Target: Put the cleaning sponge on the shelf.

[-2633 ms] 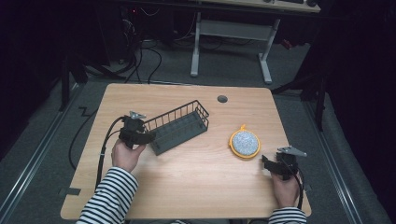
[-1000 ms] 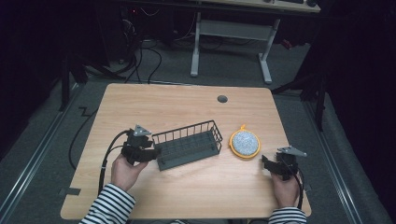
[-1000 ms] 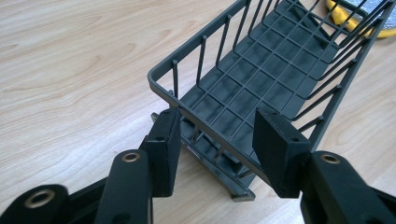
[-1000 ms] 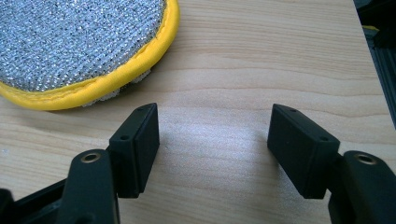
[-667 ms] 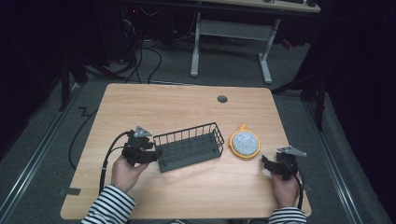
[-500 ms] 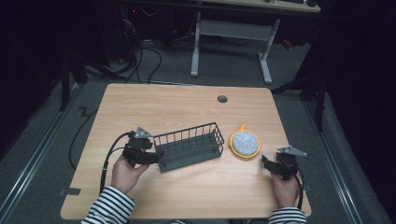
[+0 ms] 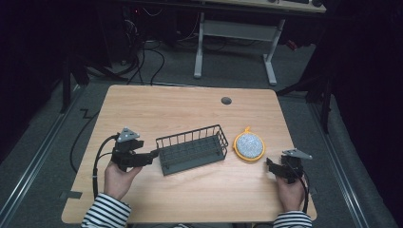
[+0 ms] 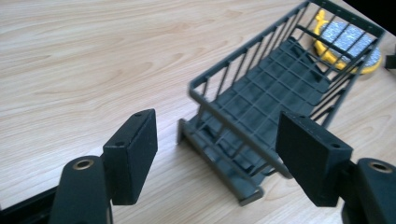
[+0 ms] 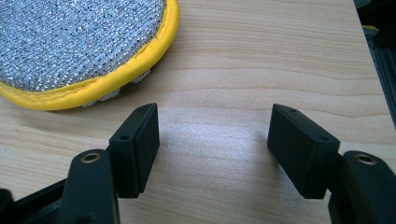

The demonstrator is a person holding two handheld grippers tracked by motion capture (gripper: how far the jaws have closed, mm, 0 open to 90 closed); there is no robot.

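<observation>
A dark grey wire basket (image 7: 192, 149) stands empty on the wooden table (image 7: 190, 109), left of centre. My left gripper (image 7: 151, 155) is open just off the basket's left end. In the left gripper view the gripper (image 8: 222, 140) has its jaws spread wide, and the basket's near end (image 8: 224, 154) lies just ahead of them, untouched. A round silver scrubber with a yellow rim (image 7: 248, 146) lies flat to the right of the basket. My right gripper (image 7: 272, 166) rests open near the table's right front. Its own view shows this gripper (image 9: 212, 135) holding nothing, with the scrubber (image 9: 79, 42) ahead on the left.
A round cable hole (image 7: 226, 100) sits in the table's far side. The table's right edge (image 9: 369, 60) is close to my right gripper. Behind the table stand a white desk frame (image 7: 235, 42) and floor cables (image 7: 142, 52).
The left gripper carried the basket right and toward the scrubber, set it down, then opened and drew back a little to the left. The right gripper has stayed put.
</observation>
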